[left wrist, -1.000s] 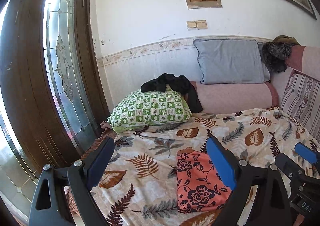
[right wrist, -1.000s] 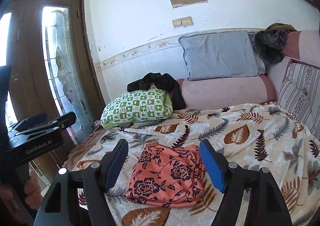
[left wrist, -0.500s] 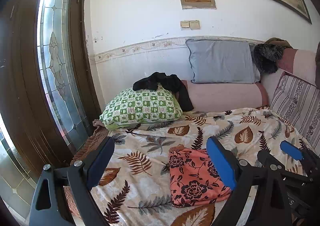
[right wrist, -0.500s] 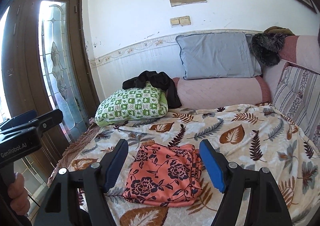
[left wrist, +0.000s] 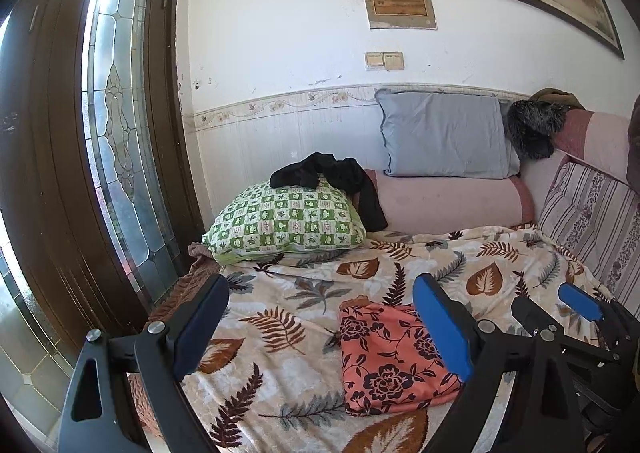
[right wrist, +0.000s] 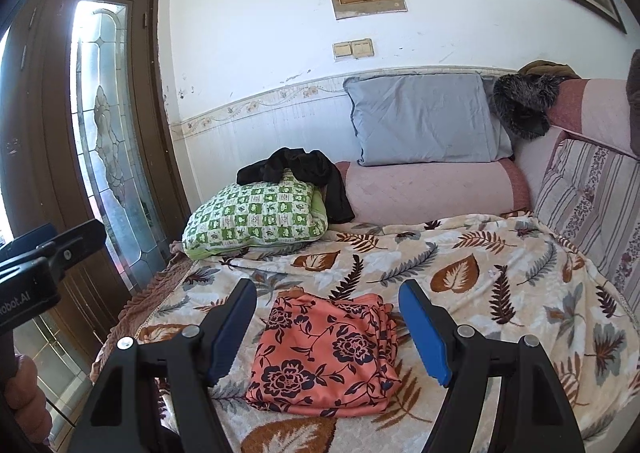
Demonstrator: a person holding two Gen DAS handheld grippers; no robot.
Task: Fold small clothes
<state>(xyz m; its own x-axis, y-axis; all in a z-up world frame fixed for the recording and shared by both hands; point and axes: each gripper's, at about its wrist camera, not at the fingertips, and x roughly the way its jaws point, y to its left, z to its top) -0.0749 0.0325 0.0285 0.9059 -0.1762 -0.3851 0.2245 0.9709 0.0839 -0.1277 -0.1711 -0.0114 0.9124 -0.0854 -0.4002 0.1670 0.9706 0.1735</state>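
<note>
A folded orange garment with dark flowers (left wrist: 394,359) (right wrist: 328,355) lies flat near the front of the leaf-print blanket (left wrist: 304,285) (right wrist: 500,281). My left gripper (left wrist: 320,327) is open and empty, held above and left of the garment. My right gripper (right wrist: 328,327) is open and empty, with its jaws either side of the garment in view, held back above it. The right gripper's blue pad (left wrist: 580,303) shows at the right of the left wrist view. A black garment (left wrist: 332,177) (right wrist: 304,173) lies crumpled on a green checked pillow (left wrist: 288,223) (right wrist: 256,219).
A grey pillow (left wrist: 444,139) leans on a pink bolster (left wrist: 448,203) at the wall. A striped cushion (left wrist: 596,221) lines the right side. A dark wood door with leaded glass (left wrist: 116,125) stands at the left, past the bed edge.
Both grippers have pulled back and risen a little from the folded garment. Both stay open. The garment has not moved.
</note>
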